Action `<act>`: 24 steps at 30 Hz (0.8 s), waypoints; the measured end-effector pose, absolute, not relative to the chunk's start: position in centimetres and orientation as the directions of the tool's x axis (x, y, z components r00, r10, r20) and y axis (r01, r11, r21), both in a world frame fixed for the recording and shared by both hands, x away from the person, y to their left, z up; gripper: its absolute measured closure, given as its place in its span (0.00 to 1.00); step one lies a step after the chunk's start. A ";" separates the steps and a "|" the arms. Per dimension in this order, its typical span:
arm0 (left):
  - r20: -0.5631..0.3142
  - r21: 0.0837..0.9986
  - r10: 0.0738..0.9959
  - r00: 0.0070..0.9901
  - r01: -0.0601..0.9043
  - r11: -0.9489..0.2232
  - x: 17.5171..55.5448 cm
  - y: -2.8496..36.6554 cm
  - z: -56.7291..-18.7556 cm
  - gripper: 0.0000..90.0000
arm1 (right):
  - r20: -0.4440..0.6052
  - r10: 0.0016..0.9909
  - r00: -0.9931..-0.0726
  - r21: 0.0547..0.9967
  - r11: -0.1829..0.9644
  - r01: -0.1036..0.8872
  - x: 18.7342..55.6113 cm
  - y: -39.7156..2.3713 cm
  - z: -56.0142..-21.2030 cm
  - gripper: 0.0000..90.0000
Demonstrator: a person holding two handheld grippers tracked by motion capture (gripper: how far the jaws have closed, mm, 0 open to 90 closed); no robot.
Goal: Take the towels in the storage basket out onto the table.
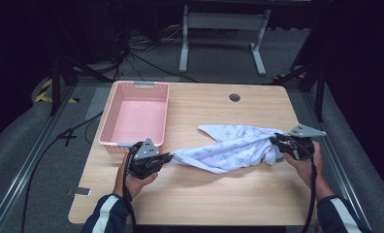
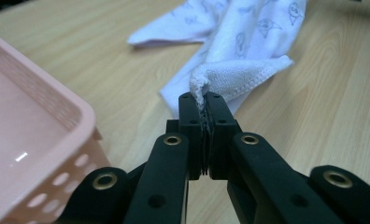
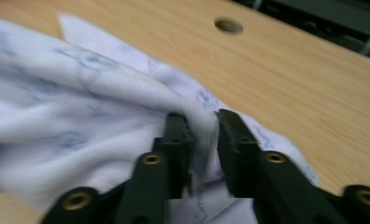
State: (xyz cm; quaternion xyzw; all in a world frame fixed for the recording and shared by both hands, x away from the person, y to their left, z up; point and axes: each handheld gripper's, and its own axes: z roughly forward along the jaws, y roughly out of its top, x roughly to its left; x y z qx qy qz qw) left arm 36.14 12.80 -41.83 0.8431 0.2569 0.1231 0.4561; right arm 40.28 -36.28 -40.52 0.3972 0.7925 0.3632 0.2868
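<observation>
A white cloth with small blue prints lies stretched across the wooden table between my two grippers. My left gripper is at the cloth's left end, shut on a hemmed corner, which sticks up between the closed jaws in the left gripper view. My right gripper is at the cloth's right end. In the right gripper view a thick fold of the cloth fills the gap between its jaws and is gripped there. The rest of the cloth rests on the table.
An empty pink plastic basket stands at the table's left, just behind my left hand, its wall close beside the left jaw. A round cable hole sits near the far edge. A grey frame stands on the floor beyond.
</observation>
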 end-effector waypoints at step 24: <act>-0.003 0.742 0.520 0.854 0.351 -0.571 35.7 12.8 -44.4 0.93 | -0.103 0.526 -0.844 0.852 0.485 0.198 33.9 -30.6 -38.5 0.60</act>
